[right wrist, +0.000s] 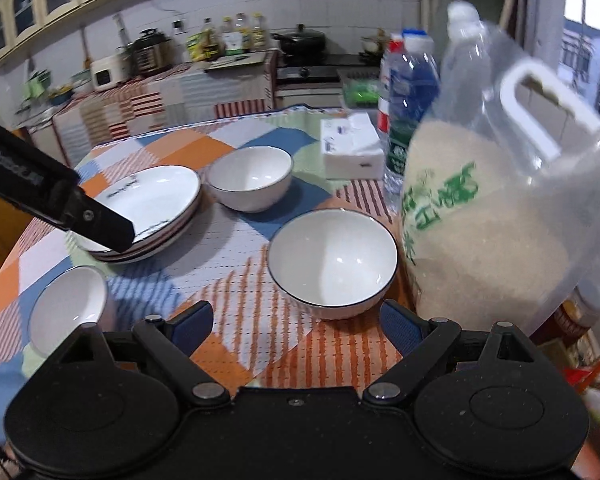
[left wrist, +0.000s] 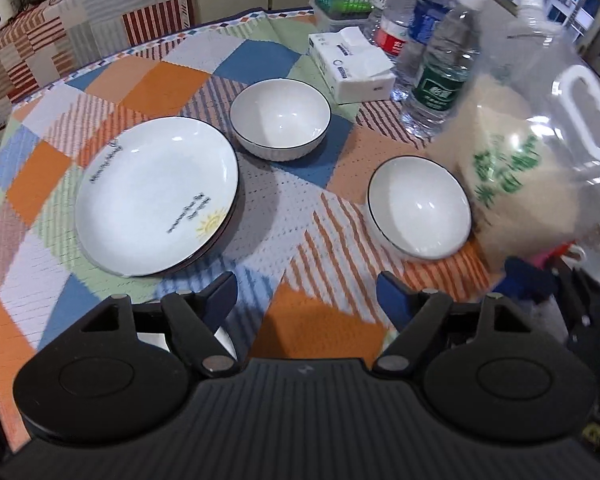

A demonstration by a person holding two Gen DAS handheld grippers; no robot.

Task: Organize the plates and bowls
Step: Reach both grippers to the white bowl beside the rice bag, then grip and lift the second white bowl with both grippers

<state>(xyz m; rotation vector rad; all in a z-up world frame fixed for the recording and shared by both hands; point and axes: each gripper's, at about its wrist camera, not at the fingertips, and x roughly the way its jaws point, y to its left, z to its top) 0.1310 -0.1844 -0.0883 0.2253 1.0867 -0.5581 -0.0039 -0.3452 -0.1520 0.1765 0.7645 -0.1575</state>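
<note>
The plates [left wrist: 156, 196] sit stacked at the left, already gathered; three bowls remain apart, probably awaiting nesting. The left gripper [left wrist: 306, 300] and right gripper [right wrist: 296, 326] both hang released, empty, near the nearest bowl [right wrist: 332, 262].

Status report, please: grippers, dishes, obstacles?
Left gripper open, empty. Right gripper open, empty. Plates stacked; three bowls loose. Rice jug beside nearest bowl.

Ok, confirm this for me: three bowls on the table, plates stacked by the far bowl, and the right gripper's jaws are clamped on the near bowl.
One thing is wrong: the right gripper holds nothing. Its jaws stand open, short of the near bowl, as the right wrist view shows. The rest holds: the far bowl sits beside the stacked plates, and a third bowl sits at the near left.
</note>
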